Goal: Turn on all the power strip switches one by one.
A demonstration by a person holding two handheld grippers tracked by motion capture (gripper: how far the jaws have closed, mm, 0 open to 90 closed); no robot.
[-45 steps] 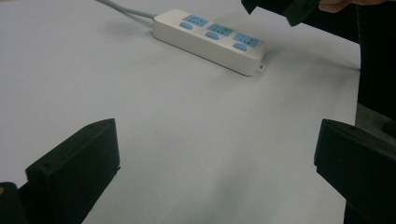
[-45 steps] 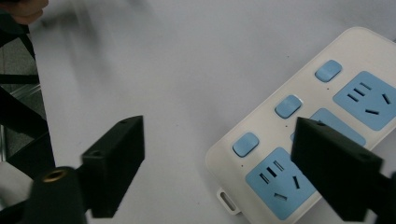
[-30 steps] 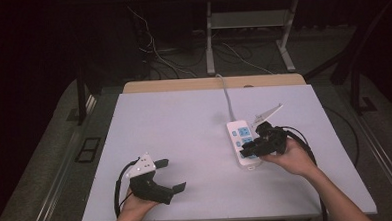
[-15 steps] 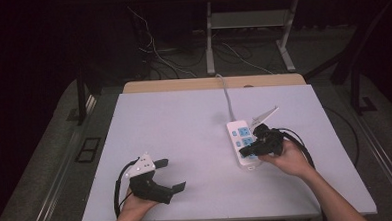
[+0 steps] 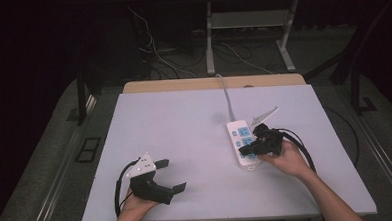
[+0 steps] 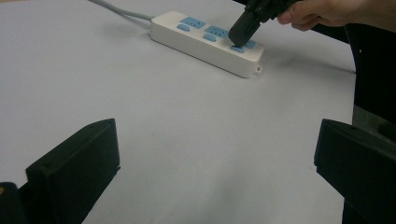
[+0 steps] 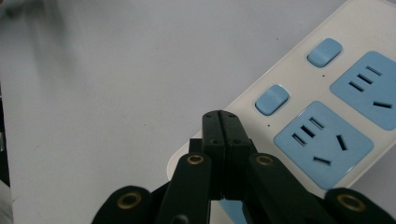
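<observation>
A white power strip (image 5: 242, 143) with blue sockets and blue switches lies right of the table's middle, its grey cord (image 5: 227, 99) running off the far edge. My right gripper (image 5: 243, 151) is shut with nothing in it, its tip pressed down on the strip's near end. In the right gripper view the closed jaws cover that end beside a blue switch (image 7: 272, 99) and a socket (image 7: 323, 137). The left gripper view shows the strip (image 6: 205, 43) with that tip (image 6: 242, 33) on it. My left gripper (image 5: 173, 176) rests open on the near left of the table, nothing between its fingers (image 6: 74, 172).
The pale table top (image 5: 185, 136) has a wooden strip along its far edge. Beyond it stand a metal table frame (image 5: 248, 33) and loose cables on a dark floor. A black cable (image 5: 306, 150) loops beside my right hand.
My right gripper has shifted slightly along the strip's near end. The left gripper has stayed put.
</observation>
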